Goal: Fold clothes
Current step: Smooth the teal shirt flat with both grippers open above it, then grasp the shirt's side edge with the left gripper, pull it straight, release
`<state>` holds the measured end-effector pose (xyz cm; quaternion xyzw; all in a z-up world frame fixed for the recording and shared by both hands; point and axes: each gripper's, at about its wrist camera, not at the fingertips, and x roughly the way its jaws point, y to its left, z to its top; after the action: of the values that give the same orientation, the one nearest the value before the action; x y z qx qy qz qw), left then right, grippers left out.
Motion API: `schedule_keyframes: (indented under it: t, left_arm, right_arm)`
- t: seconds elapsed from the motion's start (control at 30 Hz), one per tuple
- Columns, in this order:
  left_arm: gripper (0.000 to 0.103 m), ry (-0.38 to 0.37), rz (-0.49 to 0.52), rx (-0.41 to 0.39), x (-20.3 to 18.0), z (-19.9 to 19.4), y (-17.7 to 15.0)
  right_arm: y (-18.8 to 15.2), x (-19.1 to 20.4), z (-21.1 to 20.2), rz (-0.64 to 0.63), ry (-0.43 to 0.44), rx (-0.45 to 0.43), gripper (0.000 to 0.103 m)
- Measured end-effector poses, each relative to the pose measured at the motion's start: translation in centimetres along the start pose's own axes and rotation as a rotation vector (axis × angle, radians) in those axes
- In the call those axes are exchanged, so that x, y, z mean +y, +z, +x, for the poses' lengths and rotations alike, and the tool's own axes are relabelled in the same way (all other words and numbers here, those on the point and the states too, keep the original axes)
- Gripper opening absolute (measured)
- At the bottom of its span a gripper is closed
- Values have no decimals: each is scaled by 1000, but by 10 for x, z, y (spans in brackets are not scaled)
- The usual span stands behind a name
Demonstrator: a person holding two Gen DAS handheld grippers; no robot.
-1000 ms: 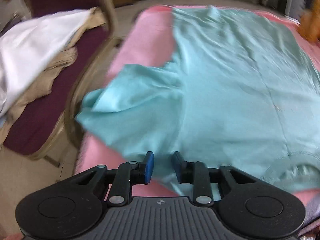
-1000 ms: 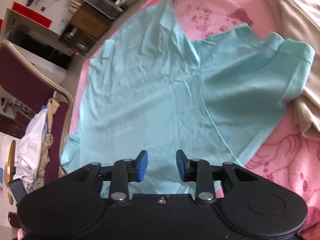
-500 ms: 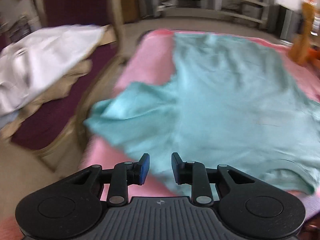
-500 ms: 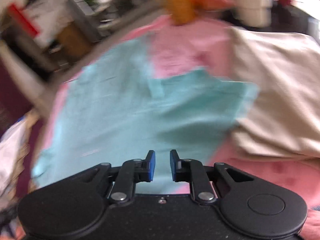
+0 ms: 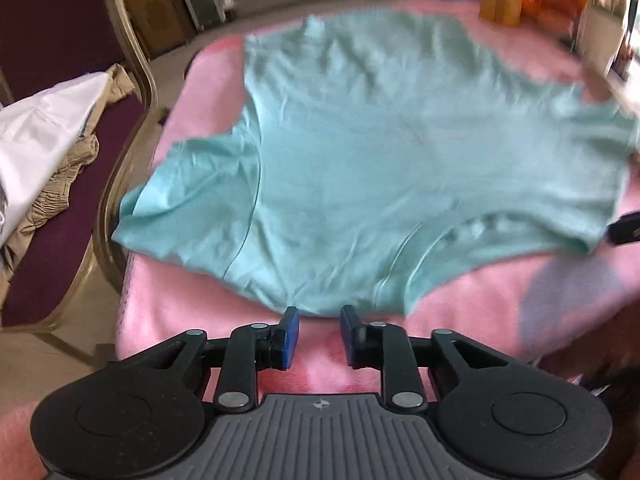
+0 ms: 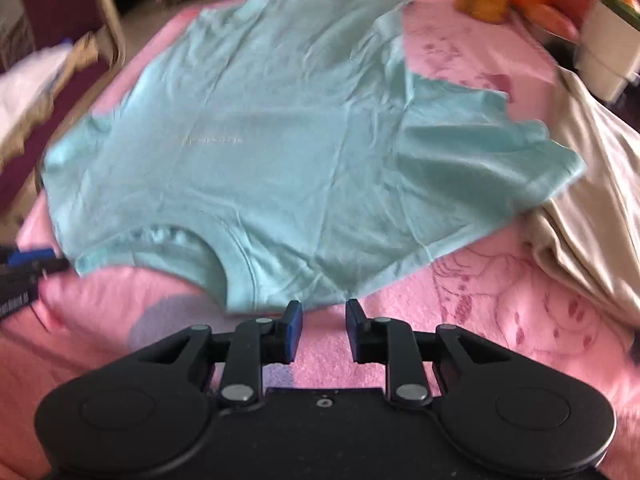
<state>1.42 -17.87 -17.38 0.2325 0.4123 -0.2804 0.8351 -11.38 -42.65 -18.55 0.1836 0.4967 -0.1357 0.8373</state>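
Note:
A turquoise T-shirt point(image 5: 360, 152) lies spread flat on a pink blanket point(image 5: 500, 304), its collar toward me. My left gripper point(image 5: 319, 334) is open and holds nothing, just short of the shirt's near shoulder edge left of the collar. The shirt point(image 6: 260, 140) shows again in the right wrist view, with its right sleeve point(image 6: 480, 152) lying partly over a beige cloth. My right gripper point(image 6: 323, 330) is open and holds nothing, just short of the shoulder edge right of the collar point(image 6: 192, 256). The left gripper's tip point(image 6: 28, 264) shows at the left edge of the right wrist view.
A maroon chair point(image 5: 60, 208) with a gilt frame stands to the left of the table, piled with white and beige clothes point(image 5: 48, 132). A beige garment point(image 6: 592, 208) lies at the right. Orange and yellow items and a white container point(image 6: 604, 52) stand at the far right corner.
Both grippers have drawn back toward me from over the shirt, to the pink blanket just short of its shoulder edge. Their fingers stand wider apart than half a second ago.

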Motion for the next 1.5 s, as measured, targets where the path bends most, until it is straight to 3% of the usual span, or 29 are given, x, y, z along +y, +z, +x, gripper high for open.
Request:
schedule_keyframes:
  t: [0.1, 0.17, 0.3, 0.47, 0.57, 0.7, 0.8, 0.83, 0.93, 1.13, 1.17, 1.23, 1.3, 1.43, 1.5]
  left_arm:
    - [25, 8, -33, -63, 1, -2, 7]
    - [26, 9, -36, -39, -1, 10, 11]
    - [26, 9, -25, 63, -5, 32, 8]
    - [23, -37, -51, 20, 6, 11, 17]
    - [24, -66, -78, -25, 16, -5, 26]
    - [24, -92, -132, -102, 35, -27, 45]
    - [28, -63, -173, -157, 53, -28, 75]
    - [34, -53, -187, -175, 59, -28, 85]
    - [40, -25, -228, -223, 77, -26, 115]
    - [51, 7, -315, -185, 106, 42, 195]
    - [52, 20, -326, -179, 111, 57, 208]
    - [57, 52, -340, -175, 120, 87, 232]
    - [70, 82, -356, -172, 127, 121, 255]
    - [70, 76, -415, -128, 142, 187, 291]
    - [63, 43, -445, -105, 147, 218, 307]
  right_arm:
    - [-2, -1, -18, 41, 85, -92, 23]
    - [4, 4, -12, 44, 137, -121, 22]
    - [8, 8, 16, 51, 180, -37, 22]
    - [2, 16, 8, 19, 156, 23, 21]
    - [12, 9, -15, 55, 190, -32, 21]
    - [42, 6, -59, 64, 200, -179, 23]
    - [69, 9, -87, 44, 181, -294, 34]
    - [78, 9, -92, 39, 170, -327, 39]
    - [108, 8, -101, 31, 137, -407, 51]
    - [180, -11, -79, 135, 95, -468, 55]
    - [193, -17, -68, 167, 91, -470, 53]
    - [219, -31, -46, 228, 83, -473, 36]
    - [242, -40, -16, 269, 59, -460, 35]
    - [281, -60, 49, 331, -14, -449, 35]
    - [294, -67, 78, 338, -44, -444, 35]
